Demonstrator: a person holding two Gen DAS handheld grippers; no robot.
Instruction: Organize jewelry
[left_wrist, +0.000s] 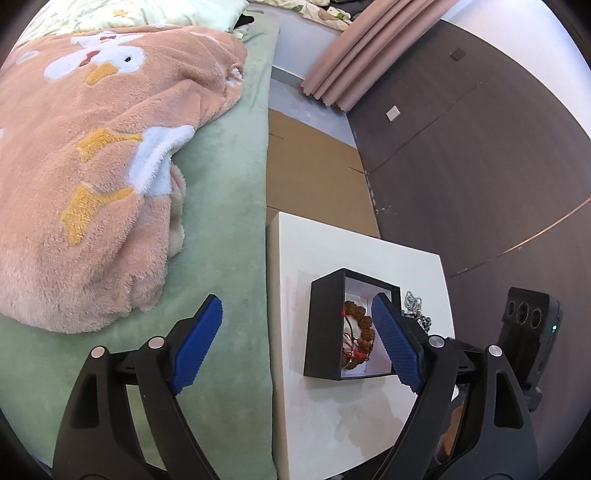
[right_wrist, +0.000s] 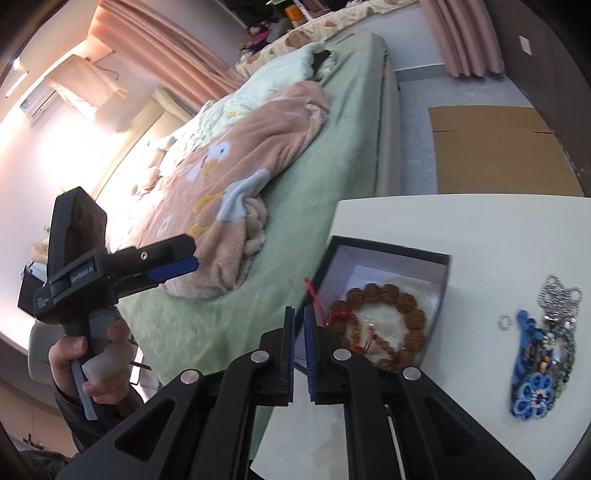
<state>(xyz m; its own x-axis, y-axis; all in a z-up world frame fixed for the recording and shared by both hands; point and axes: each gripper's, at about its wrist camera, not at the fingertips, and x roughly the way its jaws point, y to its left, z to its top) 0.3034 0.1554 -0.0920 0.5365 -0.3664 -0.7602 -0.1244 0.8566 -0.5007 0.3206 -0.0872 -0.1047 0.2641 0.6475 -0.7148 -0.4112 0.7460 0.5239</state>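
A black box (left_wrist: 324, 328) (right_wrist: 388, 251) with a white lining stands on the white table (left_wrist: 332, 417) (right_wrist: 480, 229). A brown beaded bracelet (left_wrist: 364, 325) (right_wrist: 402, 306) with red cord lies inside it. A silver chain (left_wrist: 415, 308) (right_wrist: 559, 295), a small ring (right_wrist: 503, 320) and a blue beaded piece (right_wrist: 532, 373) lie on the table right of the box. My left gripper (left_wrist: 297, 325) is open and empty, above the table's left edge. My right gripper (right_wrist: 300, 317) is nearly shut, a narrow gap showing, empty, at the box's left side.
A green bed (left_wrist: 221, 206) (right_wrist: 332, 166) with a pink fleece blanket (left_wrist: 92, 166) (right_wrist: 251, 155) adjoins the table's left side. Flat cardboard (left_wrist: 314, 177) (right_wrist: 491, 147) lies on the floor beyond the table. A dark wall panel (left_wrist: 480, 166) runs on the right.
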